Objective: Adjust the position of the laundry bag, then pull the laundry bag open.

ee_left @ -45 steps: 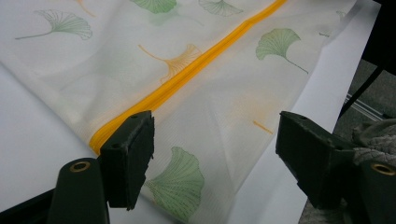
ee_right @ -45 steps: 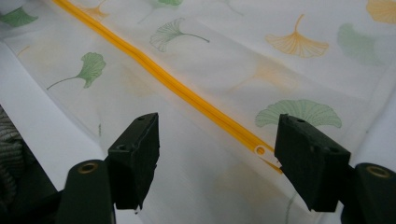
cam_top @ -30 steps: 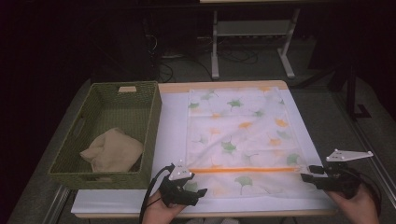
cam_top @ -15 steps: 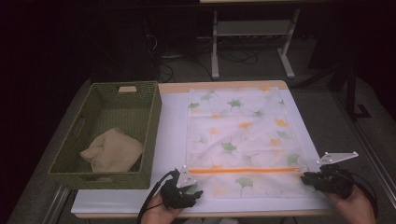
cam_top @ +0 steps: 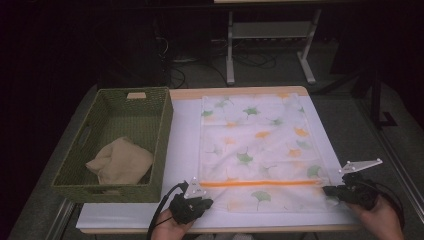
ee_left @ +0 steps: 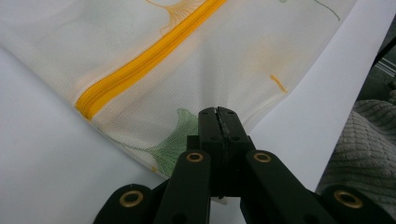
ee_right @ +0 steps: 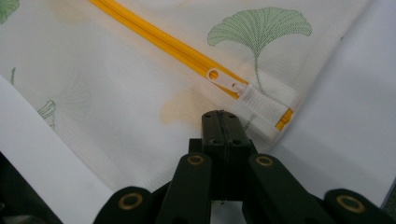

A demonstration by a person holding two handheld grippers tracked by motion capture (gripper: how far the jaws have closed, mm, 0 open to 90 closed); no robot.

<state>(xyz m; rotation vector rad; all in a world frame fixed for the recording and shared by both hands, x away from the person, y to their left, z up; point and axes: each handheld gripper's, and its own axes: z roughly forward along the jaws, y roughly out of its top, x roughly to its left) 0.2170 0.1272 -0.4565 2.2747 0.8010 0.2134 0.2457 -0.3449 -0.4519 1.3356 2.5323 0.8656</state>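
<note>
A white mesh bag (cam_top: 260, 140) printed with green and orange ginkgo leaves lies flat on the white table top (cam_top: 185, 130). An orange zipper (cam_top: 260, 183) runs across its near end. My left gripper (cam_top: 202, 202) sits at the bag's near left corner. Its jaws have just been closing and now pinch the mesh (ee_left: 154, 93), which puckers toward the left gripper (ee_left: 217, 112). My right gripper (cam_top: 327, 190) is at the near right corner. Its jaws have also just closed on the bag edge (ee_right: 140, 107) beside the white zipper pull (ee_right: 224, 79), which lies just ahead of the right gripper (ee_right: 220, 114).
A green woven basket (cam_top: 162, 130) stands left of the bag and holds a crumpled beige cloth (cam_top: 120, 160). The table's near edge runs just under both hands. A metal stand (cam_top: 230, 50) and cables lie on the dark floor beyond the table.
The right gripper has edged left onto the bag's near right corner. The left gripper stays at the near left corner. Both pairs of jaws have closed onto the mesh.
</note>
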